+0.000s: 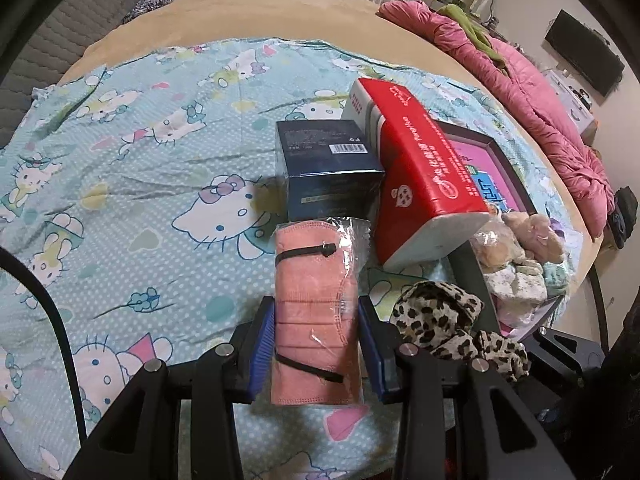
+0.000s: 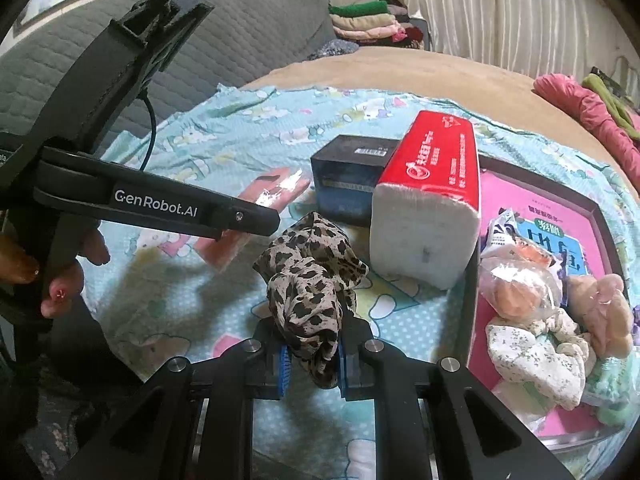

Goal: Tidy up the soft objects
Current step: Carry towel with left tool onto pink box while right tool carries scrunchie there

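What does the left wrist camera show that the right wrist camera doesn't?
Only the left wrist view shows the left tongs gripping the whole pink mask pack. Only the right wrist view shows the right tongs clamped on the leopard scarf, and the person's hand. Both show the red tissue pack, the dark blue box, the scarf and the tray of soft items.

pink masks pack (image 1: 314, 312): bagged, flat | leopard scarf (image 2: 310, 280): bunched, on sheet
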